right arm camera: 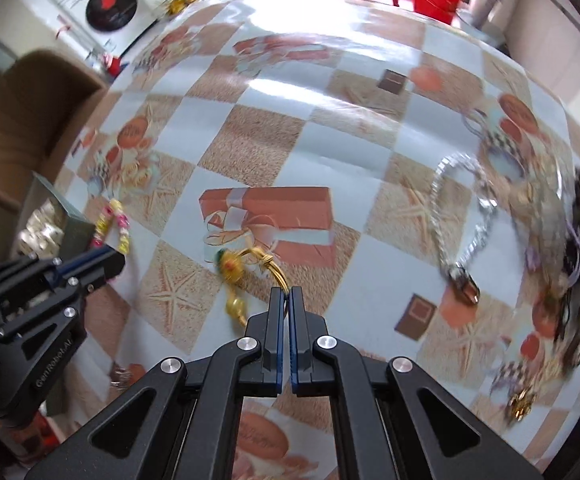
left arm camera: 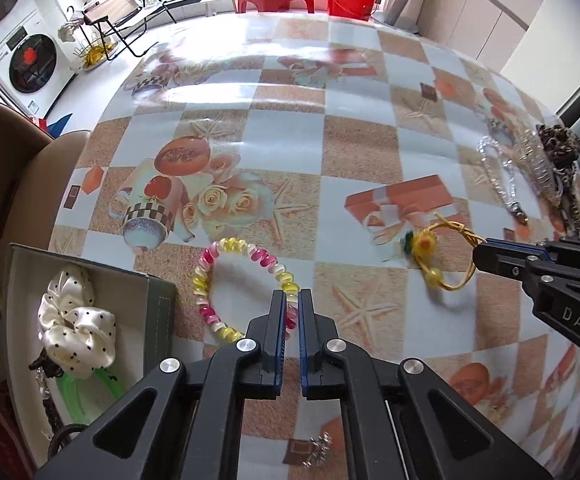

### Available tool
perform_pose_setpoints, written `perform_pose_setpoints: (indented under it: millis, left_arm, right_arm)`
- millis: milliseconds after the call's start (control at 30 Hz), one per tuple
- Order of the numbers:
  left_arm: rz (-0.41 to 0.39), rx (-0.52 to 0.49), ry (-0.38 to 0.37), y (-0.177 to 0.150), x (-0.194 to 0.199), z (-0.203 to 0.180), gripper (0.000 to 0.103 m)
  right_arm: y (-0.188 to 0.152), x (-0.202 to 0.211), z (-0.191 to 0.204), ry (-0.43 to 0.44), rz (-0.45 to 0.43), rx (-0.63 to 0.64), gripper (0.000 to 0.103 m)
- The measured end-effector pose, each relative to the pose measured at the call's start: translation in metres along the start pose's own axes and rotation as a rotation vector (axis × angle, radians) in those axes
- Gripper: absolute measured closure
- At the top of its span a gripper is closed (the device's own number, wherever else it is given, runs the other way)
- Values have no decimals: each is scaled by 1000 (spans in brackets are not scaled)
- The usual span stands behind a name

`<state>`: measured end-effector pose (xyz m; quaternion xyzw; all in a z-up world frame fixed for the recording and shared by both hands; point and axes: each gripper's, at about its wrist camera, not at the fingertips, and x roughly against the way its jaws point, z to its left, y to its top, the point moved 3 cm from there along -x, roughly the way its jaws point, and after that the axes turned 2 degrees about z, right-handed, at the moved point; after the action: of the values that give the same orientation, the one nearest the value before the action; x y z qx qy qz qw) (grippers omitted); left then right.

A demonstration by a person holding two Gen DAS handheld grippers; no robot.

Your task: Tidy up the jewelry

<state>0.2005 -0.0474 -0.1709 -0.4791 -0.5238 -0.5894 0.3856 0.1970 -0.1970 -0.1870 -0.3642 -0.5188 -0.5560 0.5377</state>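
The left claw (left arm camera: 291, 300) is clenched on the near arc of the coiled pink-and-yellow bracelet (left arm camera: 226, 276), whose ring lies ahead of it on the bench (left arm camera: 353, 140), just right of the open box (left arm camera: 158, 320) holding a white scrunchie (left arm camera: 74, 320); the box sits to the left, so this arm is plainly nearer; the right claw (right arm camera: 286, 294) grips the gold bangle (right arm camera: 250, 268) by its near edge, apparently lifted; farther right lies a silver chain (right arm camera: 449, 216).
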Motion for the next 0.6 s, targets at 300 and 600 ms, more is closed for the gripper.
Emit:
perform_pose_setpoints:
  millis: [300, 600]
  left_arm:
    - [-34, 1, -52, -7, 35, -9, 101]
    - [-22, 12, 4, -19, 40, -11, 101]
  right_arm:
    - [-19, 34, -10, 59, -30, -86, 101]
    - [-40, 57, -11, 77, -44, -115, 101]
